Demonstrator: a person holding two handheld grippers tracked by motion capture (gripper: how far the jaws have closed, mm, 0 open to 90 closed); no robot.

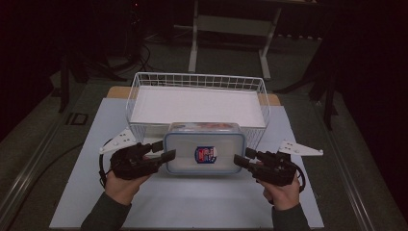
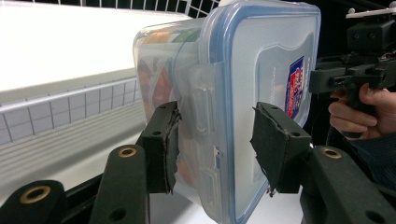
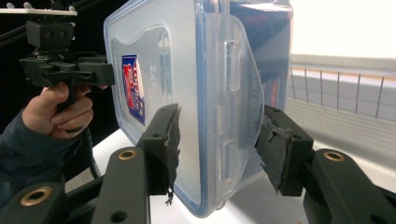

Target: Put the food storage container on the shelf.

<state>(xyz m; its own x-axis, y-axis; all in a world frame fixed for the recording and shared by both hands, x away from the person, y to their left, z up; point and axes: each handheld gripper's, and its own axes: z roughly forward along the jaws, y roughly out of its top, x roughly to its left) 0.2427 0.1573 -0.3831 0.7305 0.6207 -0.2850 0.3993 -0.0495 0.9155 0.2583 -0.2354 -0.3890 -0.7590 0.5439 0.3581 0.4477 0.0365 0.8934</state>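
A clear plastic food box [image 1: 204,154] with a blue-rimmed lid and a red-and-blue sticker hangs lid up just in front of the wire basket [image 1: 197,76]. My left gripper [image 1: 163,150] clamps its left end and my right gripper [image 1: 244,157] its right end. In the left gripper view the box [image 2: 261,60] sits between my left gripper's [image 2: 215,140] pads, at the lid's side latch, with orange and green contents showing through the wall. In the right gripper view the box [image 3: 177,60] is pinched the same way by my right gripper [image 3: 217,140].
The white wire basket has a flat white floor and stands at the back of the pale mat [image 1: 192,207]. A metal table frame [image 1: 231,29] stands in the dark beyond. Dark floor lies on either side of the mat.
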